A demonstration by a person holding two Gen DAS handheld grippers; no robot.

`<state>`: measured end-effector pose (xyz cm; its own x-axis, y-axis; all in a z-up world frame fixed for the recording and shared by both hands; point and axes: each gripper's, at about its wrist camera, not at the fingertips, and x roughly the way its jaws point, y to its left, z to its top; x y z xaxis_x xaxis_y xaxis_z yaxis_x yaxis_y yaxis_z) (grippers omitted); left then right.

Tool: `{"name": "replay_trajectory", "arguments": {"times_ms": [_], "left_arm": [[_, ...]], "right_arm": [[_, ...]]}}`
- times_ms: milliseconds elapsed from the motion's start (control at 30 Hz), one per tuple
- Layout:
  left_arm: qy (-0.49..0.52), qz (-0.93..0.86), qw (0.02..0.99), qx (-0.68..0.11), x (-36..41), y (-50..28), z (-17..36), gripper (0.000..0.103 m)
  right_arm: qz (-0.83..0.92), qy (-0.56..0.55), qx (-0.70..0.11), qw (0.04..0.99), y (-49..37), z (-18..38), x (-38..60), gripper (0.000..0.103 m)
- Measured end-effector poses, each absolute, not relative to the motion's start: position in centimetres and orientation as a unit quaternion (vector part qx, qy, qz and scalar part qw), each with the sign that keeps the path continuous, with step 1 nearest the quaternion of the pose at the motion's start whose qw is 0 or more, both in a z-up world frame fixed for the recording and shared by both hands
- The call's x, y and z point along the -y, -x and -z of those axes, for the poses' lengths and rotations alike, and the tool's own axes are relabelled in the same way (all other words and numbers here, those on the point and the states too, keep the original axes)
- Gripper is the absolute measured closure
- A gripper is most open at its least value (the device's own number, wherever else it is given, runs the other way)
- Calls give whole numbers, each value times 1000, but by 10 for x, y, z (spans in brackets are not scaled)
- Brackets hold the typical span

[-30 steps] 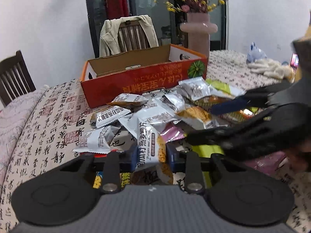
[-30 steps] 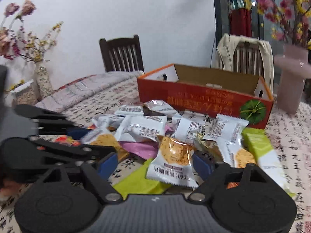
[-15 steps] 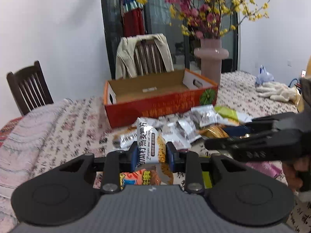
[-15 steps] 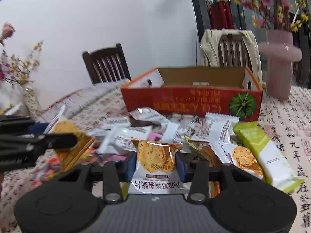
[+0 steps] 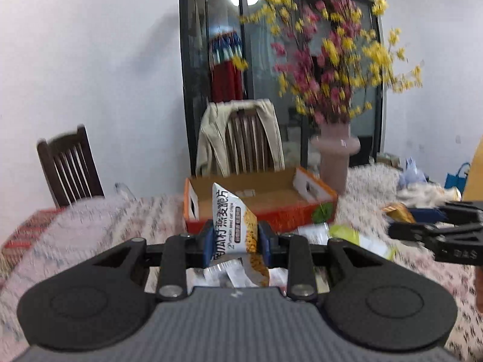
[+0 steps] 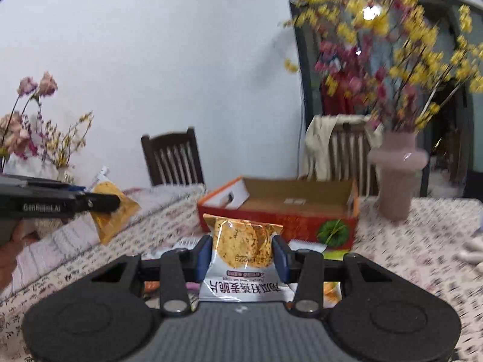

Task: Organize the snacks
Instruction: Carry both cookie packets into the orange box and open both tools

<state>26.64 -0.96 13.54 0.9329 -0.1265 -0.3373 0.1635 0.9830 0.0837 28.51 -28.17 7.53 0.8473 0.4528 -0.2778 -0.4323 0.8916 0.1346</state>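
Motion-blurred throughout: tablecloth print [image 5: 126, 220] unreadable, flower branches [image 5: 338, 60] smeared. Lower end of left packet [image 5: 234, 226] hidden behind gripper body. Bottom edge of right packet [image 6: 243, 259] likewise hidden. Loose packets [image 5: 229, 273] behind the fingers mostly covered, too few showing to count. Hand [image 6: 12, 250] cut by the picture's left edge

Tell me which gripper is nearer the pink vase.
Right, likely. The right gripper, holding a packet, faces the pink vase just right of ahead; the left gripper sits farther left.
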Motion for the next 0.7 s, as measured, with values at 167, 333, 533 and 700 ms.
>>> {"name": "replay_trajectory", "arguments": {"times_ms": [167, 333, 533, 700], "left_arm": [[-67, 43, 986, -145, 0, -302, -167, 72], [-44, 58, 986, -148, -12, -346, -200, 72], [-30, 75, 984, -162, -16, -419, -227, 72], [-6, 68, 978, -197, -16, -505, -217, 72]], "right_arm": [[-203, -18, -126, 971, -288, -111, 298, 61], [-193, -4, -115, 974, -309, -156, 300, 61], [-179, 36, -139, 973, -372, -199, 280, 61], [-166, 63, -171, 969, -457, -205, 263, 61]]}}
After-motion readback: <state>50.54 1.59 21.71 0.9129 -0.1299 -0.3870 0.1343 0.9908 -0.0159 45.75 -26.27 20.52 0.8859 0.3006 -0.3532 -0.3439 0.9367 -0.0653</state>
